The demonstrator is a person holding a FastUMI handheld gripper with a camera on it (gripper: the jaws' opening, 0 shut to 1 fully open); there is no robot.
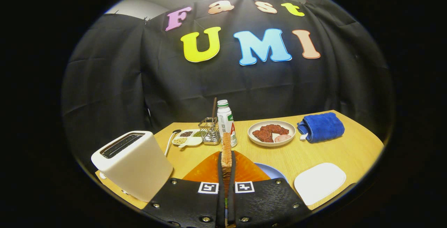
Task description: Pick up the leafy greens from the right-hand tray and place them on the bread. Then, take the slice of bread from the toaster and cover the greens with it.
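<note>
Black cloth backs a wooden tabletop (314,151). My hand-held gripper (226,172) is closed on the slice of bread (227,151), held edge-on and upright between both fingers, low centre of frame. I judge this keeps the slice clear while carrying. Toaster (132,165) stands at lower left, slots empty. Below the slice lies an orange board (244,170); the white tray (319,182) at lower right is bare. Greens cannot be made out.

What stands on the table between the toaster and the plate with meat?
In the gripper view, between the toaster and the plate with meat stand a sectioned dish of grains, a wire utensil holder and a bottle.
</note>
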